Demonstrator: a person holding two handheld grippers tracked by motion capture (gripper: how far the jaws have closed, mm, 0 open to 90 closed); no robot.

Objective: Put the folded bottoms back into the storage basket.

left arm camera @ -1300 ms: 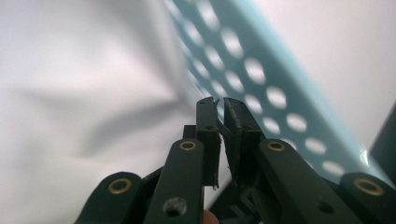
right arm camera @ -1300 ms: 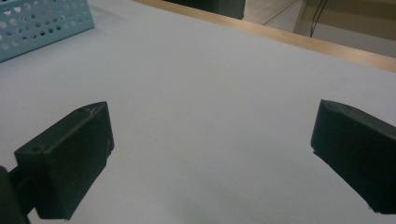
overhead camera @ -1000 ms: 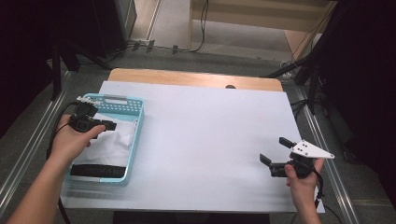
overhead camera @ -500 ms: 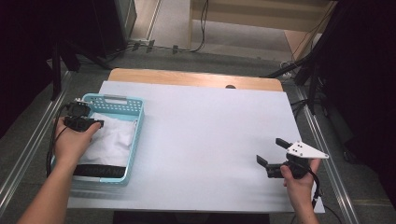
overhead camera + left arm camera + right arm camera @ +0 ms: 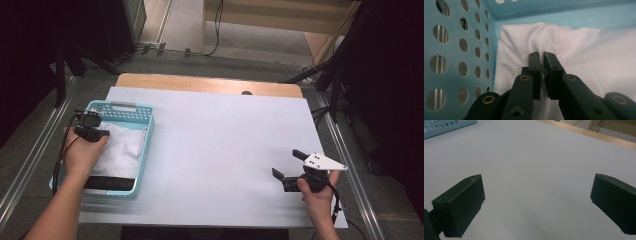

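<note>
Here, at the far left of the counter point(image 5: 215, 145), a light blue perforated basket point(image 5: 120, 107) sits near the counter's left edge, and a white cloth point(image 5: 122, 150) lies folded inside it, with a dark printed band point(image 5: 111, 184) across the end nearest the person. The left hand point(image 5: 84, 154) reaches down into the basket with the left gripper point(image 5: 542, 57) lowered onto the cloth close to the basket's far left corner. In the left gripper view its fingers point(image 5: 534, 65) have just been closing and now stand almost pressed together, with a small fold of the white cloth pinched between them; a stitched seam point(image 5: 556, 37) runs just beyond the tips, and the holed basket wall rises at the left. Across the bare middle of the counter, well apart from the basket, the right hand point(image 5: 317, 197) holds the right gripper point(image 5: 291, 165) just above the surface near the right front edge. Its fingers point(image 5: 459, 207) are spread wide with nothing between them, pointing across the bare counter.
</note>
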